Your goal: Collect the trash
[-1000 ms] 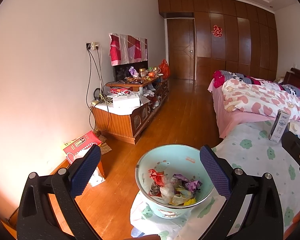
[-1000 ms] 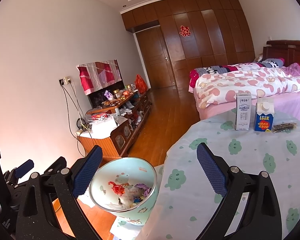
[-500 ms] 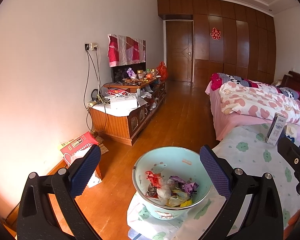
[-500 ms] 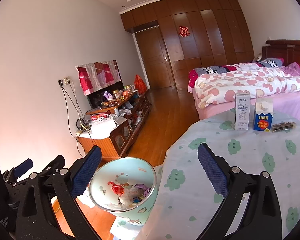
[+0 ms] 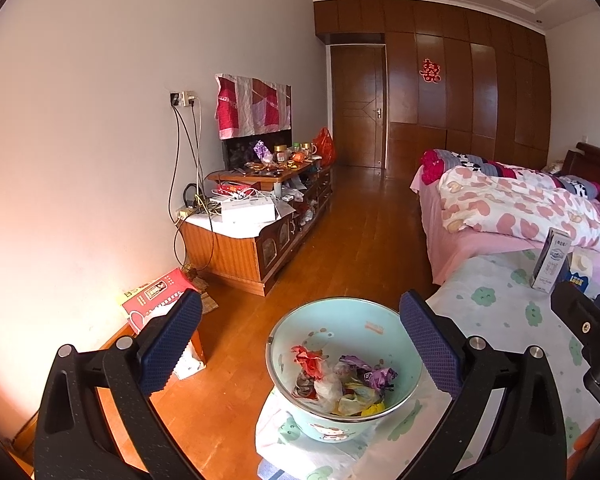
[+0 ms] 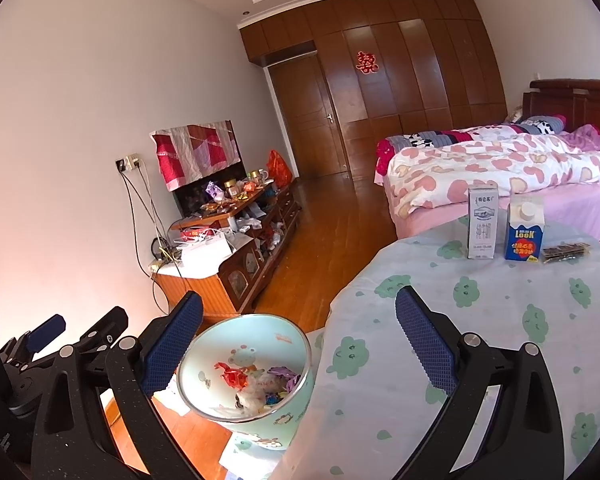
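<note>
A pale blue basin [image 5: 352, 320] [image 6: 256, 336] holds crumpled wrappers [image 5: 340, 380] [image 6: 260, 382] and stands at the left edge of the table with the green-patterned cloth [image 6: 500, 320]. A white carton [image 6: 483, 222], a blue milk carton [image 6: 524, 232] and a dark snack packet [image 6: 566, 251] stand at the table's far side. My left gripper [image 5: 300, 344] is open and empty, held above the basin. My right gripper [image 6: 298, 334] is open and empty, over the table edge beside the basin.
A cluttered wooden TV cabinet [image 5: 256, 224] lines the left wall, with cables to a wall socket [image 5: 186, 100]. A bed with a pink heart quilt [image 6: 500, 168] lies beyond the table. A red box [image 5: 156, 292] sits on a low stool at left. Wooden floor runs to the door [image 5: 358, 108].
The left gripper has drifted slightly, so the basin sits a little lower and further right in its view. The right gripper has barely moved. Both stay open.
</note>
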The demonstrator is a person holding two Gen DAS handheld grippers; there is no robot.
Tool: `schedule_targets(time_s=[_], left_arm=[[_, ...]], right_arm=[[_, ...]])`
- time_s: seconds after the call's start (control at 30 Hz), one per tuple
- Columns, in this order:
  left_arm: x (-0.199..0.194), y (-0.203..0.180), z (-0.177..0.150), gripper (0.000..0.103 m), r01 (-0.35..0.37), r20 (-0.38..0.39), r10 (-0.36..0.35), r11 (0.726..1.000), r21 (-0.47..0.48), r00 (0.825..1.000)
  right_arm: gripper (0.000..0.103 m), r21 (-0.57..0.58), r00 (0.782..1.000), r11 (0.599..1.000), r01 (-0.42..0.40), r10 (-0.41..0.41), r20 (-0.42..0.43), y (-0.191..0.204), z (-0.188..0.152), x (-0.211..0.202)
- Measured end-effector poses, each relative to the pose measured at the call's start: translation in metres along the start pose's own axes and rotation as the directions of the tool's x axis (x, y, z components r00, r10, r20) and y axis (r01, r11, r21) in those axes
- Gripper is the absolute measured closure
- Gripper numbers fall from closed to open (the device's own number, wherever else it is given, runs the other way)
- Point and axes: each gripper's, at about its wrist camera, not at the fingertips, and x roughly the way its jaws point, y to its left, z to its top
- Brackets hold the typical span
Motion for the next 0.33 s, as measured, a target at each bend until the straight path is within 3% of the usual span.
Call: schedule_targets(time_s=[0.33], left_arm=[[0.0052,0.0021,-0.0007,0.006,0.005,-0.018,-0.005,1.000,-0.013,1.000]], right_arm=[[0.008,0.018,1.000,0.999,0.030,-0.030,-0.010,-0.0089,-0.0023,0.0010]])
